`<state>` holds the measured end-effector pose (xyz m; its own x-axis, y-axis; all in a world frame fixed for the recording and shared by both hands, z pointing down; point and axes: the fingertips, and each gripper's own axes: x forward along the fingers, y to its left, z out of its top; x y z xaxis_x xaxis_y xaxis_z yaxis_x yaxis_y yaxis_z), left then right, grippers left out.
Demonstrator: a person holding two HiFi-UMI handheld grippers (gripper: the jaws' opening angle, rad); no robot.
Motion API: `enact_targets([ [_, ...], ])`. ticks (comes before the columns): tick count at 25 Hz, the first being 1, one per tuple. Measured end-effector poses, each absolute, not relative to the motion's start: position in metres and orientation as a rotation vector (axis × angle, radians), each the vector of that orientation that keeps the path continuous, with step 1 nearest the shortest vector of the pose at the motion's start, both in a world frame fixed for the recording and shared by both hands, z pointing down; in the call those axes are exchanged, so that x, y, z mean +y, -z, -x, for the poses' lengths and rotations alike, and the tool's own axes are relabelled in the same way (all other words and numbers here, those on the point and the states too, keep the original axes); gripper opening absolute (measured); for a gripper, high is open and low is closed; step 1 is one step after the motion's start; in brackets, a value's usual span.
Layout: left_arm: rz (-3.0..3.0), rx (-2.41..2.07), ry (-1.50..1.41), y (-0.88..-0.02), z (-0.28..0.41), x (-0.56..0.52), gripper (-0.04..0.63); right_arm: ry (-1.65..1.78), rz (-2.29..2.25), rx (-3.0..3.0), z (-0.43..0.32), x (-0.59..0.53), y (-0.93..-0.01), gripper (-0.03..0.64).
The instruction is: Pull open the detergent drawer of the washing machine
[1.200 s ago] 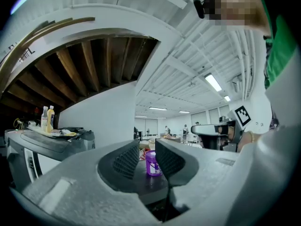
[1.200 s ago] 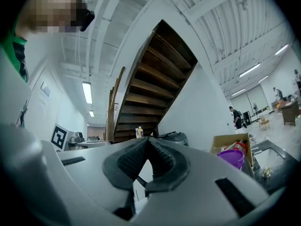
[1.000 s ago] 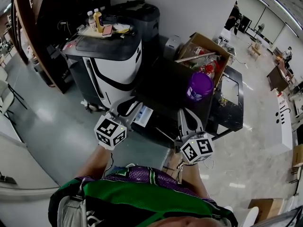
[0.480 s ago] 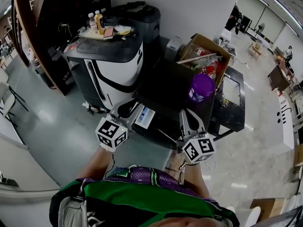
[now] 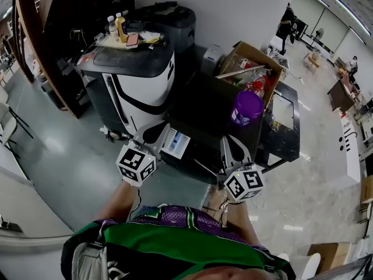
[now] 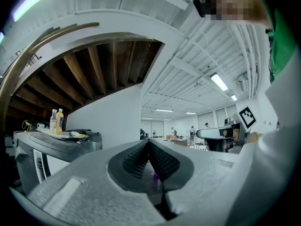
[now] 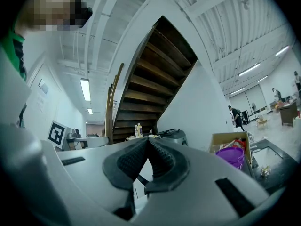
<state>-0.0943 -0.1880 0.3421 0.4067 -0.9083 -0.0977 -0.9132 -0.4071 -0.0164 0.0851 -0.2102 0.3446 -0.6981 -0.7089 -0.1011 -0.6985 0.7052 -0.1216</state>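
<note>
In the head view, I am holding both grippers at the front edge of the dark washing machine point(image 5: 204, 107), which is carrying a purple tub point(image 5: 246, 107). My left gripper point(image 5: 160, 132) is sitting just beside the pale panel point(image 5: 176, 144) that I take for the detergent drawer. My right gripper point(image 5: 229, 140) is hovering further right, apart from it.

In the left gripper view, my jaws have just been closing and are now pressing together at the tips, with nothing between them.

In the right gripper view, my jaws are meeting tip to tip, pinching nothing. A cardboard box point(image 7: 223, 139) is showing behind the tub.
</note>
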Motion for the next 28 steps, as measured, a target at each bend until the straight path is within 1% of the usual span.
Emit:
enact_targets([
  [7,2.591,1.678,-0.124,-0.348,0.095,-0.186,0.018,0.045,1.197,2.784,-0.087,-0.206,-0.346,0.000],
  [28,2.588,1.674,-0.080,-0.356,0.093,-0.186,0.020,0.059,1.236,2.766,-0.088,-0.208,-0.347,0.002],
])
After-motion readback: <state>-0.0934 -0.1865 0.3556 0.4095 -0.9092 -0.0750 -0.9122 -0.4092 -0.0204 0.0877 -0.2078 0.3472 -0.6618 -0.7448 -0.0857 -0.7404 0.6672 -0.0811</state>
